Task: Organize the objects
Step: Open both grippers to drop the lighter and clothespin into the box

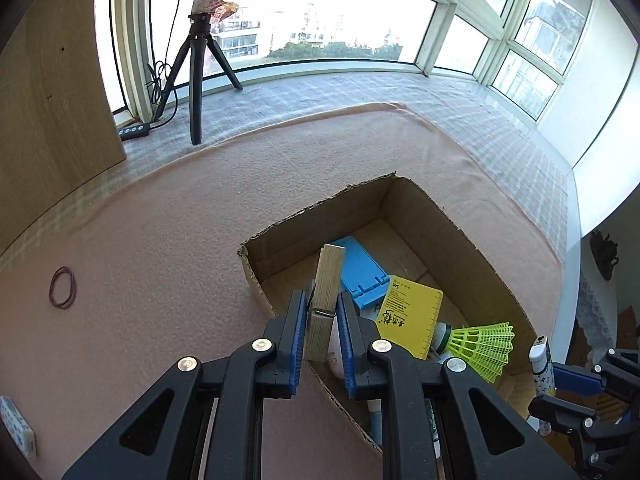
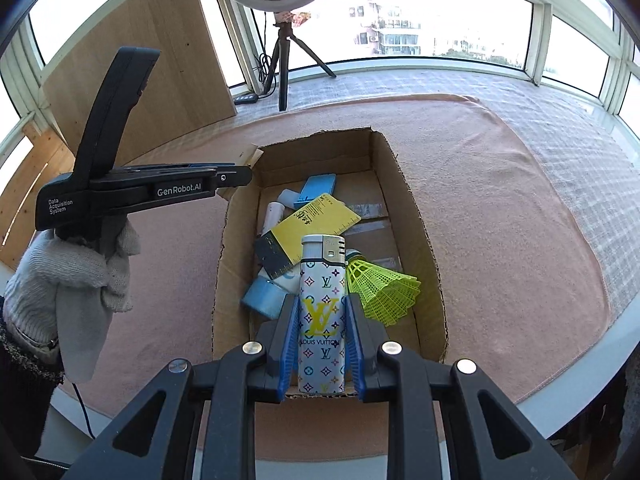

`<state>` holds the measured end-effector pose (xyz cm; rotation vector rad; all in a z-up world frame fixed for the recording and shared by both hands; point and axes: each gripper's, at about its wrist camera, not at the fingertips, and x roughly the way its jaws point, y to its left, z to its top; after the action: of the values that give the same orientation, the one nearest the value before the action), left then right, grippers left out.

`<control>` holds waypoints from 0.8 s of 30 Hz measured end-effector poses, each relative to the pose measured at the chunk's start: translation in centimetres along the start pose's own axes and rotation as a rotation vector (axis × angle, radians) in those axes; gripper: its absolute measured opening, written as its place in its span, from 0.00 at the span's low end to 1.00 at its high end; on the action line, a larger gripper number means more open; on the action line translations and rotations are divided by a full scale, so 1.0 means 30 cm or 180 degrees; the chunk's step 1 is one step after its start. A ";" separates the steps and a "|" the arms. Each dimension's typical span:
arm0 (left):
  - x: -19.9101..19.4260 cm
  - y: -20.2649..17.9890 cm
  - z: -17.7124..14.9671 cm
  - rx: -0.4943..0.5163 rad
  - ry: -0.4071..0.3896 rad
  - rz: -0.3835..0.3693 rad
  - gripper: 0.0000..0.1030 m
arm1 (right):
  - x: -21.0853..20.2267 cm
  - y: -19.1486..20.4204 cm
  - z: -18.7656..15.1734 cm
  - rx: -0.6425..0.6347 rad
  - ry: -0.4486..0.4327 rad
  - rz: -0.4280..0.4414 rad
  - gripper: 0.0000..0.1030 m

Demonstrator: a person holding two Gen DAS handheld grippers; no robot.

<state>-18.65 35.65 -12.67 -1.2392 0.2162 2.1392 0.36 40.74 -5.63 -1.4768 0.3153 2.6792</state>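
An open cardboard box (image 1: 460,240) (image 2: 412,200) sits on a pink cloth. Inside lie a blue plastic holder (image 1: 360,268) (image 2: 316,188), a yellow ruler card (image 1: 412,316) (image 2: 316,220), a yellow-green shuttlecock (image 1: 480,344) (image 2: 380,288) and a blue tape roll (image 2: 262,298). My left gripper (image 1: 322,316) is shut on a wooden clothespin (image 1: 326,300) above the box's left rim. My right gripper (image 2: 321,320) is shut on a white patterned lighter (image 2: 322,312) over the box's near end. The left gripper also shows in the right wrist view (image 2: 236,176), and the right one in the left wrist view (image 1: 568,376).
A brown rubber band (image 1: 63,287) lies on the pink cloth (image 1: 160,240) to the left. A patterned eraser-like block (image 1: 18,426) lies at the left edge. A black tripod (image 1: 196,80) with a ring light stands by the window. A wooden board (image 2: 140,64) leans at the left.
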 end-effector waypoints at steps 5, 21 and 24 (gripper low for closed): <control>0.029 -0.003 0.013 -0.0004 0.0013 -0.0002 0.16 | 0.010 -0.006 0.004 0.0013 0.0015 0.0012 0.20; 0.017 0.001 0.017 0.0025 -0.0049 0.0037 0.78 | 0.003 0.021 0.024 -0.0021 -0.0063 -0.0047 0.57; 0.006 0.012 0.009 -0.0001 -0.0053 0.0055 0.78 | 0.004 0.026 0.023 -0.0033 -0.0063 -0.0046 0.57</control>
<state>-19.13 35.58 -12.74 -1.2232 0.2202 2.1635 -0.40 40.13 -5.25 -1.4489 0.2886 2.6863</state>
